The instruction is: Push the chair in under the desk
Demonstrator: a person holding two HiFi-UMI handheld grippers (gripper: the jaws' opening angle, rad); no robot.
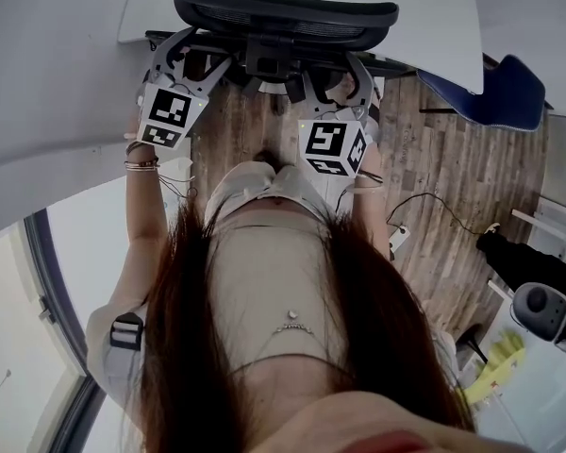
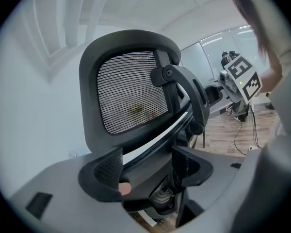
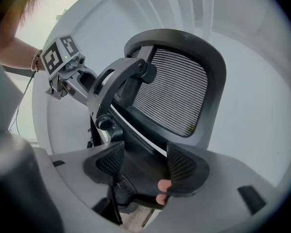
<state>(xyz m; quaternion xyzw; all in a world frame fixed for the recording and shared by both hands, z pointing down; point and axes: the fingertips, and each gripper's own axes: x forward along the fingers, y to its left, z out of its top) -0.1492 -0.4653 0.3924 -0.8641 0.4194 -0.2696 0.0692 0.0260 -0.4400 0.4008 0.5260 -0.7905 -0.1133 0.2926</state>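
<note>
Wood-plank floor in the head view, with the white desk (image 1: 434, 26) just beyond the office chair (image 1: 283, 12); left gripper (image 1: 191, 59) and right gripper (image 1: 340, 81) at the chair's back. From the left gripper view: jaws apart, straddling the chair's lower back frame (image 2: 145, 166). From the right gripper view: jaws likewise apart around that frame. Probably heavy yet free-rolling, with yielding mesh (image 3: 177, 89); best pushed on the stiff frame

long dark reddish hair (image 1: 358, 319), beige top (image 1: 264, 281) — bracelets (image 1: 141, 164) on left wrist
</note>
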